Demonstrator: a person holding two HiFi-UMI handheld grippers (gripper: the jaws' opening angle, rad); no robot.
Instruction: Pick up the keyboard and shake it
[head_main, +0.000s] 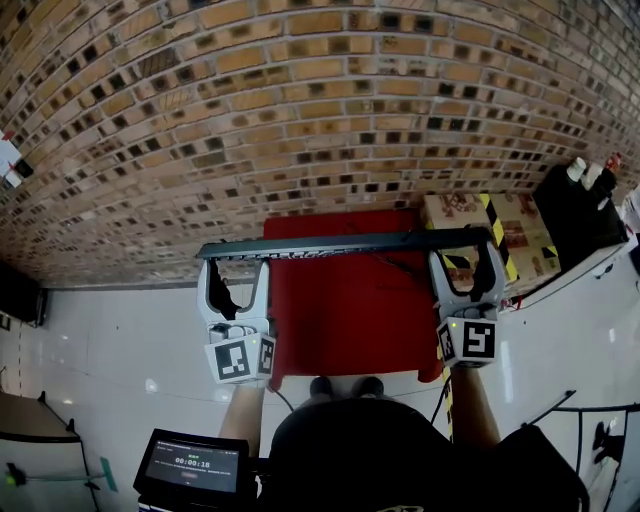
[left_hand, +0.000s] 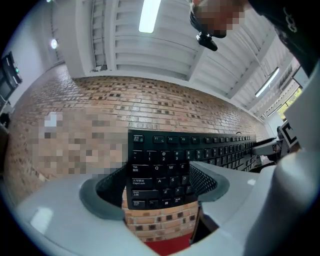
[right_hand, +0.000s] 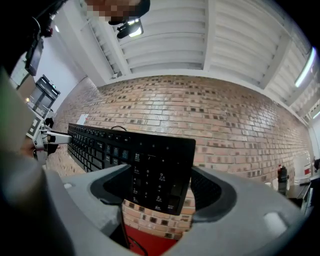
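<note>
One keyboard (head_main: 340, 243) is up off the red mat (head_main: 350, 320), stretched edge-on across the middle of the head view, with the brick wall (head_main: 300, 100) filling the frame above it. Two grippers are on it, one at each end. The left gripper (head_main: 238, 265) at centre-left has its jaws spread wide and clamped across the keyboard's letter-key end (left_hand: 165, 165), fingers (left_hand: 205, 180) pressing on the long edges. The right gripper (head_main: 466, 258) at centre-right does the same, jaws wide and gripping the number-pad end (right_hand: 150, 165). One cardboard box (head_main: 500, 230) sits at the right, beside the mat.
</note>
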